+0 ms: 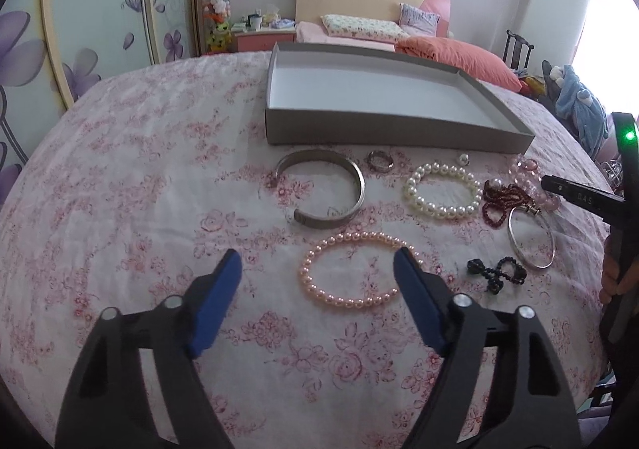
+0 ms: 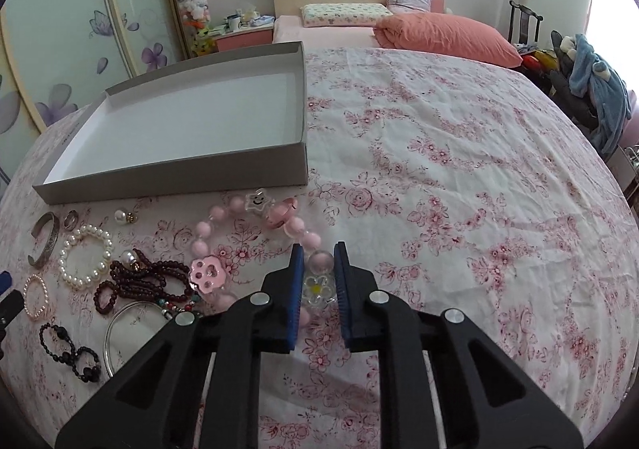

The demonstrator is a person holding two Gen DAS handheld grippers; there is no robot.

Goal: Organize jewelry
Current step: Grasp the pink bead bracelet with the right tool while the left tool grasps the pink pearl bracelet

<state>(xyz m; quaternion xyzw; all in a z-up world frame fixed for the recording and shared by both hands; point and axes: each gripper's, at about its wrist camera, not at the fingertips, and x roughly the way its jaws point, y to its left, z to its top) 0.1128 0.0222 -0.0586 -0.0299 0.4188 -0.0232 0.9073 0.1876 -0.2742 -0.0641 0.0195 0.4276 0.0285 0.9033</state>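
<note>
Jewelry lies on a floral bedsheet in front of an empty grey box [image 1: 399, 129]. My left gripper [image 1: 319, 255] is open, low over the sheet, its right fingertip above the rim of a pink pearl bracelet [image 1: 347, 303]; nothing is pinched. Beyond it lie a silver cuff [image 1: 361, 185], a ring [image 1: 380, 160] and a white pearl bracelet [image 1: 443, 211]. My right gripper [image 2: 318, 247] is shut on a chunky pink bead bracelet [image 2: 207, 227]; its pads squeeze a clear bead [image 2: 319, 261] above a yellow-centred flower charm [image 2: 317, 291].
A dark red bead strand [image 2: 135, 281], a thin silver bangle [image 2: 110, 333], a black bead bracelet [image 2: 64, 345] and a pearl earring [image 2: 120, 215] lie left of the right gripper. The grey box [image 2: 179, 181] stands behind them. Pillows and a headboard lie further back.
</note>
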